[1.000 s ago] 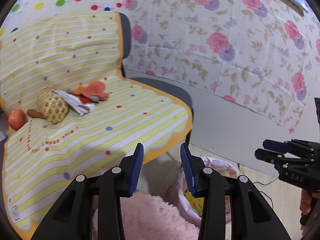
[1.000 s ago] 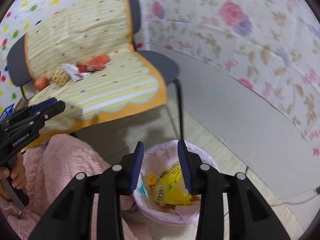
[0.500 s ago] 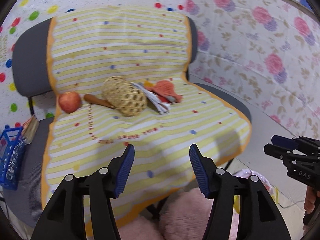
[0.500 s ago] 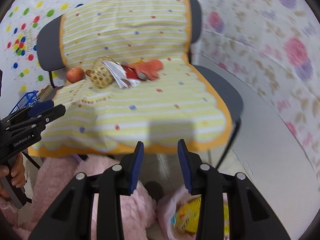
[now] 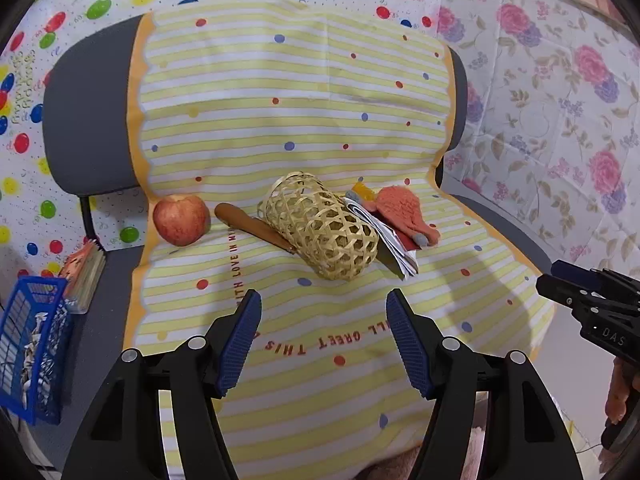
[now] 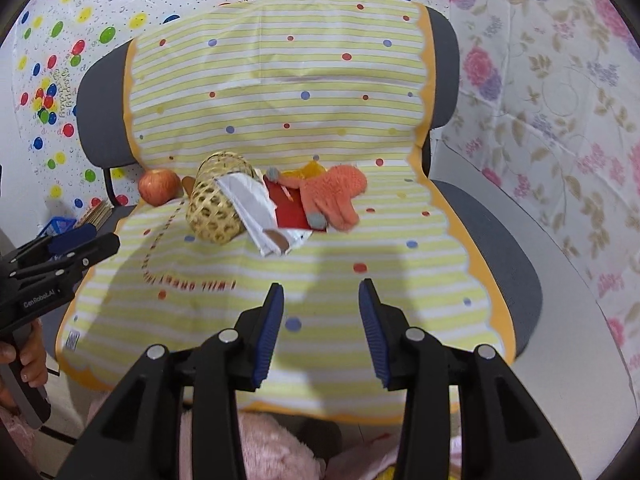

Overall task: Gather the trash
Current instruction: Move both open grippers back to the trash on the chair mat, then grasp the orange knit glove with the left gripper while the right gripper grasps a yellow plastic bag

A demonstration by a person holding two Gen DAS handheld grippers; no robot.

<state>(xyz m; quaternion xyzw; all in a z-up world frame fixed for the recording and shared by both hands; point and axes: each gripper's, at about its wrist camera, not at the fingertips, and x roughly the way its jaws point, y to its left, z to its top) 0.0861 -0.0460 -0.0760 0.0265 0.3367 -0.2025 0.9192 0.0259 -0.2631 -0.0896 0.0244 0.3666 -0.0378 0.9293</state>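
Observation:
A chair draped in a yellow striped cloth (image 5: 320, 320) (image 6: 320, 272) holds a pile at the back of its seat. There is a white crumpled wrapper (image 5: 384, 236) (image 6: 256, 208), a red packet (image 6: 290, 208), a woven bamboo basket (image 5: 320, 226) (image 6: 218, 200) on its side, an orange glove (image 5: 404, 212) (image 6: 336, 196), an apple (image 5: 182, 220) (image 6: 158, 188) and a brown handle (image 5: 248, 224). My left gripper (image 5: 323, 312) is open and empty, above the seat front, short of the basket. My right gripper (image 6: 320, 300) is open and empty above the seat front.
A blue crate (image 5: 28, 344) and a book stack (image 5: 86, 272) sit left of the chair. Pink fluffy fabric (image 6: 248, 448) lies below the seat front. Patterned sheets cover the walls behind. Each gripper shows in the other's view, the right one (image 5: 592, 304) and the left one (image 6: 60, 256).
Both grippers have swung up from the pink-lined bin on the floor and moved in toward the chair seat. The left jaws have opened wider. Nothing was picked up.

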